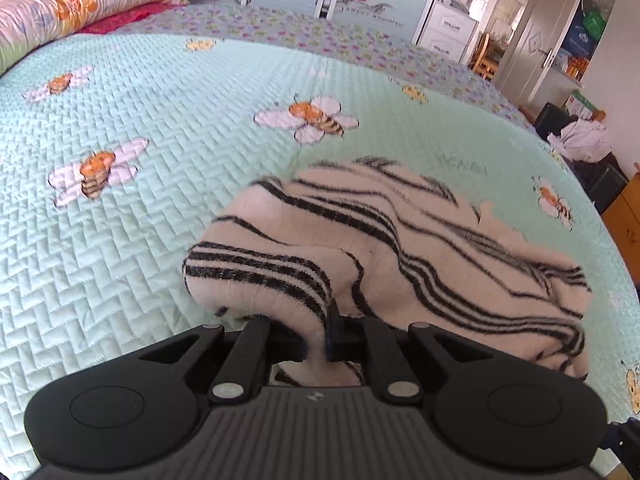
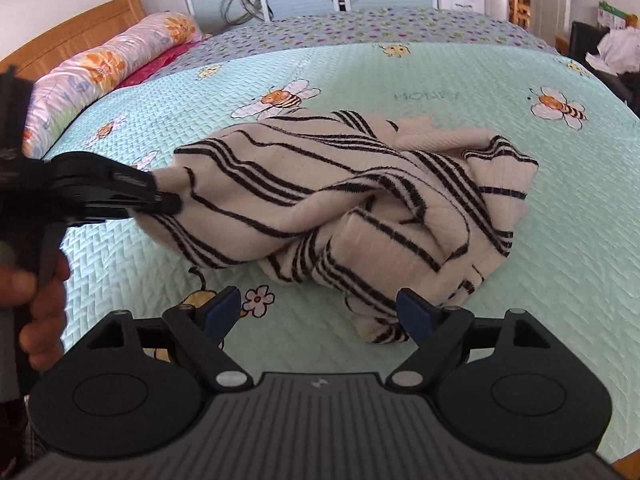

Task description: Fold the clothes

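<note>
Pinching one end of the striped sweater [image 2: 340, 200] with your left gripper [image 1: 318, 338] while your right gripper [image 2: 320, 312] hangs released beside it.

Your left gripper's jaws are clenched on a fold of the cream, black-striped knit, and that end is lifted off the bedspread [image 2: 560, 208]; from the right wrist view you see it come in from the bed's left side, with your hand [image 2: 40, 312] on its grip. The rest of the sweater lies crumpled near the middle of the bed, trailing toward the near edge. Your right gripper's jaws stand wide apart with nothing between them, the right finger just beside the sweater's nearest corner. A floral bolster [image 2: 108, 68] lies along the headboard edge.
</note>
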Demonstrator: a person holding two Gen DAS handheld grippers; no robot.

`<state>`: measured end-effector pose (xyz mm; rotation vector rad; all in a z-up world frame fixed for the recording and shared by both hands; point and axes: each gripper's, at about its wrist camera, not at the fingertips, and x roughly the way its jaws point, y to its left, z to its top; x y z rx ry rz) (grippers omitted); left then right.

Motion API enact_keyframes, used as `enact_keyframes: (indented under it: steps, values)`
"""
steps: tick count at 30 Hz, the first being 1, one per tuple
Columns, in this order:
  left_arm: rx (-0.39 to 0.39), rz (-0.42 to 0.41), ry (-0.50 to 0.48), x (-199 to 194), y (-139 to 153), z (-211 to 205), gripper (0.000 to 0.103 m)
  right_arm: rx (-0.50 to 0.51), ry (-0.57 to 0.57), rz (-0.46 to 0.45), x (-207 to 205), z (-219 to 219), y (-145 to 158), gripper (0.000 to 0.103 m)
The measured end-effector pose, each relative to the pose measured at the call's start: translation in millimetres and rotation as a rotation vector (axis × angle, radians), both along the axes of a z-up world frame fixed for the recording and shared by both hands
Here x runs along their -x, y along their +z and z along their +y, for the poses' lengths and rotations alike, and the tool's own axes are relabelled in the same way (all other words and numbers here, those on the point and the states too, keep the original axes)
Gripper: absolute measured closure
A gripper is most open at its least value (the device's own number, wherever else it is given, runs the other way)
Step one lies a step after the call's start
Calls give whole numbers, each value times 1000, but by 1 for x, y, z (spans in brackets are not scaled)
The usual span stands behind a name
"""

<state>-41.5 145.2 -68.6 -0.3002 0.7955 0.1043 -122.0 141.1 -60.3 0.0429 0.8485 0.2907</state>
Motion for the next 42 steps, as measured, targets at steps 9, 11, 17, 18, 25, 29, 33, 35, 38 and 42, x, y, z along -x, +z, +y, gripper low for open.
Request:
enact_keyframes:
  steps: [9,11,17,18,25,29,33,35,38,42]
  values:
    - [-30,-92,-70,-21,40,-18,96,305,-71,-144,-3,-2,-42,19]
    - [-32,-106,-81,-19,42,-24,96,264,-74,-139,-13,-5,-54,19]
    - [-24,-83,-53,-7,32,-22,96,75,-127,-177,-40,-31,-75,34]
    - [-20,-78,-46,-4,30,-20,96,64,-136,-189,-38,-35,-73,41]
    - [-26,-130,0,25,43,-5,96,156,-51,-416,3,-30,-37,79]
    - [-25,-201,32,46,67,9,96,231,-26,-572,15,-26,3,80]
    - [-31,-290,53,61,103,22,96,268,10,-720,22,-23,48,82]
    - [-35,-340,56,70,124,26,96,251,24,-785,23,-23,74,86]
    - [-33,-429,66,86,158,34,96,198,38,-849,22,-25,111,86]
    - [-48,-496,82,91,189,44,96,153,56,-902,16,-22,148,86]
